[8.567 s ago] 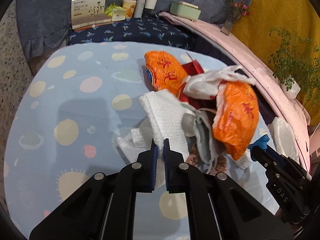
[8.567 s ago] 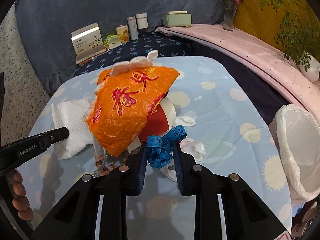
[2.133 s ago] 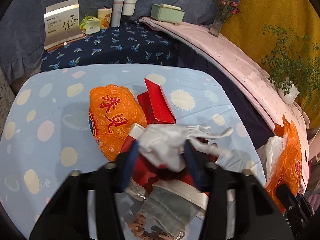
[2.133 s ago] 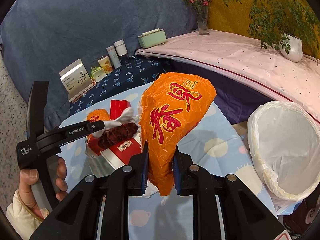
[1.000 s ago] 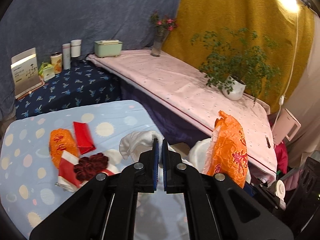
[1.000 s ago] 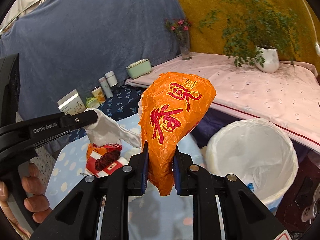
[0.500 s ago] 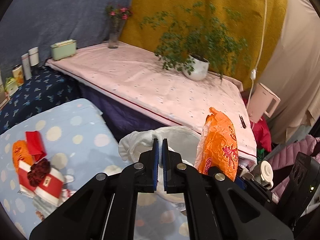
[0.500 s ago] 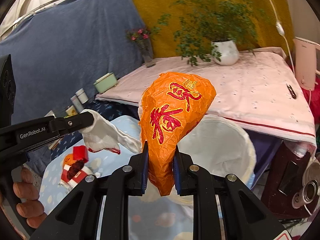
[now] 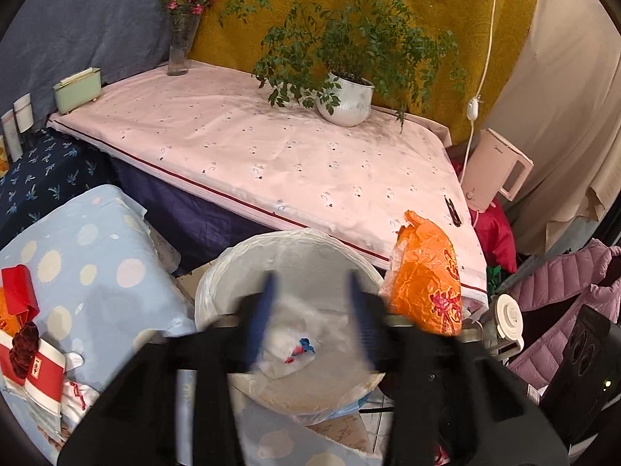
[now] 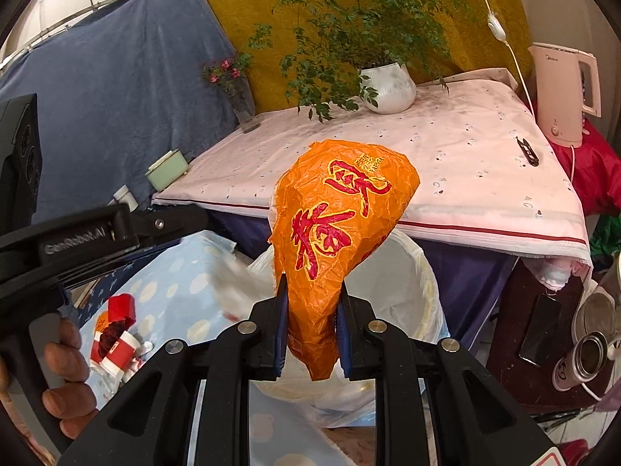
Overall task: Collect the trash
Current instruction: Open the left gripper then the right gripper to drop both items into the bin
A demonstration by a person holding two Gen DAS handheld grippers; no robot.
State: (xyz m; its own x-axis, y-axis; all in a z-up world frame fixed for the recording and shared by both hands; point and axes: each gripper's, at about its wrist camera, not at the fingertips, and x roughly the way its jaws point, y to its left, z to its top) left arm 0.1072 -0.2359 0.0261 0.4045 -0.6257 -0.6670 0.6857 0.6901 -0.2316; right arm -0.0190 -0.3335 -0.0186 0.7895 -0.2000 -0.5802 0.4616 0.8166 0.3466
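My left gripper (image 9: 310,310) is open and blurred, right above the white-lined trash bin (image 9: 217,272). A crumpled white tissue (image 9: 291,343) lies inside the bin below it. My right gripper (image 10: 310,326) is shut on an orange plastic bag (image 10: 333,225) with red characters and holds it upright over the bin (image 10: 407,283). The same bag shows in the left wrist view (image 9: 427,283) at the bin's right rim. More trash lies on the spotted blue table: a red packet (image 9: 15,287) and a red-and-white cup (image 9: 35,365).
A pink-covered bench (image 9: 271,155) behind the bin carries a potted plant (image 9: 345,97), a flower vase (image 9: 178,46) and a green box (image 9: 77,89). A pink kettle (image 9: 493,171) stands to the right. A pink jacket (image 9: 562,303) lies at the far right.
My left gripper has opened and let the white tissue fall into the bin. Both grippers have swung further right over the bin. The right gripper still holds the orange bag.
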